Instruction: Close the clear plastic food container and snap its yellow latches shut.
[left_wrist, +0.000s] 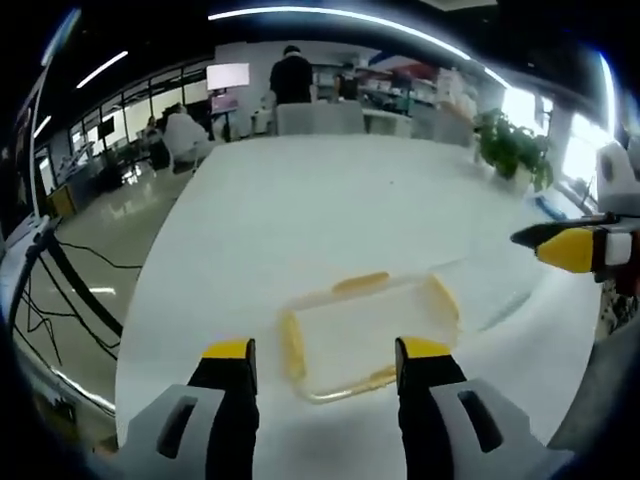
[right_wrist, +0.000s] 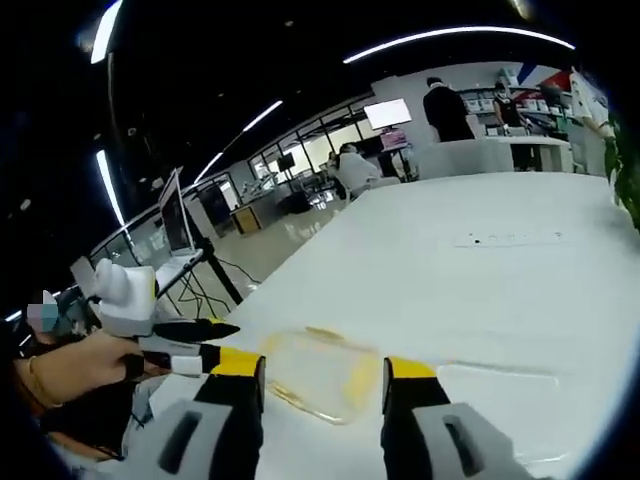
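Observation:
The clear plastic food container (left_wrist: 365, 335) with yellow latches (left_wrist: 292, 345) lies on the white table (left_wrist: 300, 210), just beyond the tips of my open left gripper (left_wrist: 327, 352). Nothing is between its jaws. My right gripper (left_wrist: 565, 245) comes in from the right, above the table and apart from the container. In the right gripper view the container (right_wrist: 320, 375) lies just ahead of my right gripper (right_wrist: 323, 368), which is open and holds nothing. A flat clear piece (right_wrist: 500, 390), seemingly the lid, lies on the table to the container's right. A hand (right_wrist: 70, 370) holds the left gripper (right_wrist: 190, 345) at the left.
A potted plant (left_wrist: 515, 150) stands at the table's far right. Chairs (left_wrist: 320, 118) and a standing person (left_wrist: 292, 75) are beyond the far end. Cables (left_wrist: 70, 280) run over the floor off the table's left edge. A tripod with a screen (right_wrist: 175, 215) stands at the left.

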